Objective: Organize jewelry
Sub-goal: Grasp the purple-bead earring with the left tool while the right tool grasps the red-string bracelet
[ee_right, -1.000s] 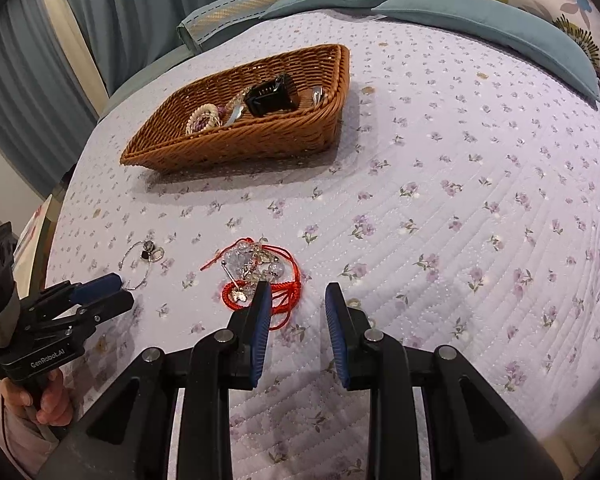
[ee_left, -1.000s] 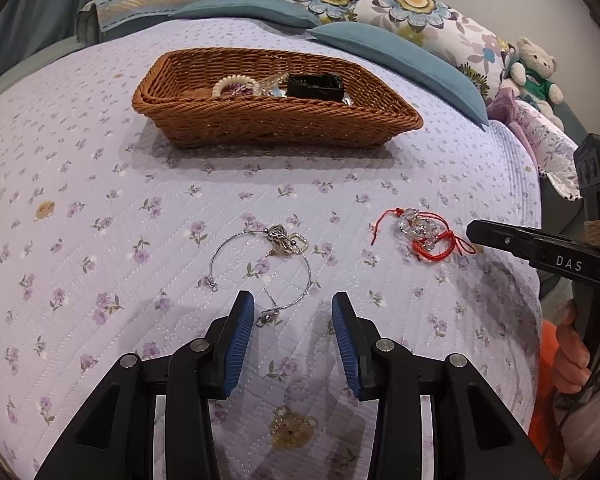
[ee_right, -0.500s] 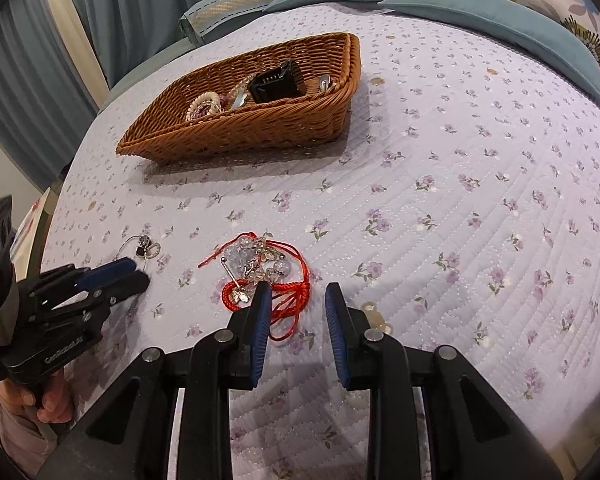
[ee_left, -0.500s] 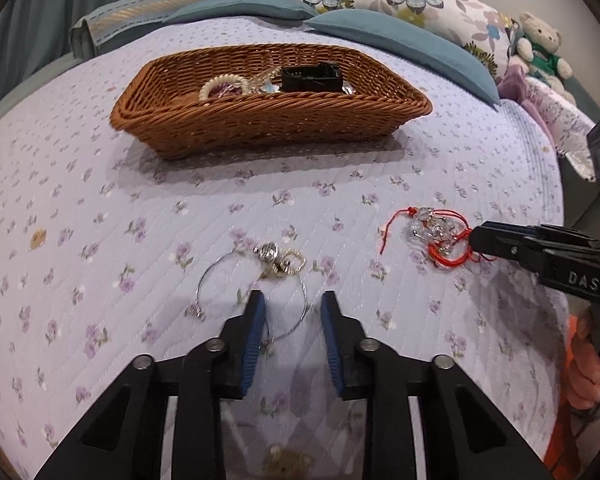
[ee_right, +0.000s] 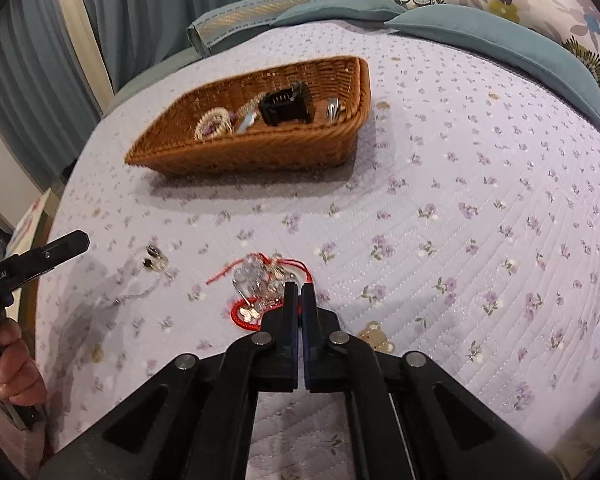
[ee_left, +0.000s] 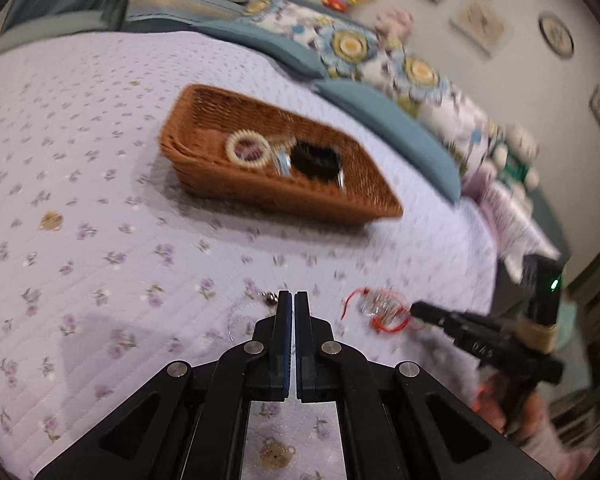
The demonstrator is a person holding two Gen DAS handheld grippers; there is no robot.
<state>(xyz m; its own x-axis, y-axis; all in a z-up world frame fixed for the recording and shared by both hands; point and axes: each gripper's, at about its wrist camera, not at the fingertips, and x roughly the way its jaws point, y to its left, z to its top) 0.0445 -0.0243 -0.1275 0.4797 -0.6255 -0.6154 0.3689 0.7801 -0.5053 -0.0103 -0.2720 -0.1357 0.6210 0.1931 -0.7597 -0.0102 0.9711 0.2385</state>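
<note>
Left wrist view, blurred by motion: the left gripper (ee_left: 292, 300), black with blue pads, is seen with its jaws pressed together. The thin silver wire bracelet with a small charm (ee_left: 256, 304) lies on the lilac floral quilted bedspread (ee_left: 100, 240) right at the fingertips; whether the wire is pinched between the pads cannot be told. A red cord bracelet with clear crystal beads (ee_left: 384, 312) is seen to the right, with the tip of the right gripper (ee_left: 418, 309) against it. A shallow brown woven wicker basket (ee_left: 228, 188) is set farther back on the bedspread, holding a cream beaded ring bracelet (ee_left: 248, 148) and a black band-like item (ee_left: 315, 159). Teal and flower-print pillows (ee_left: 380, 80) are lined up behind.

Right wrist view: the right gripper (ee_right: 298, 290) is shown with its jaws closed on the red cord of the crystal bracelet (ee_right: 260, 284), which rests on the bedspread (ee_right: 460, 220). The silver bracelet (ee_right: 152, 266) lies to the left, near the left gripper (ee_right: 82, 239), which is held by a hand (ee_right: 16, 364). The wicker basket (ee_right: 240, 156) is placed well beyond both, with the cream bracelet (ee_right: 212, 124) and black item (ee_right: 286, 106) inside
</note>
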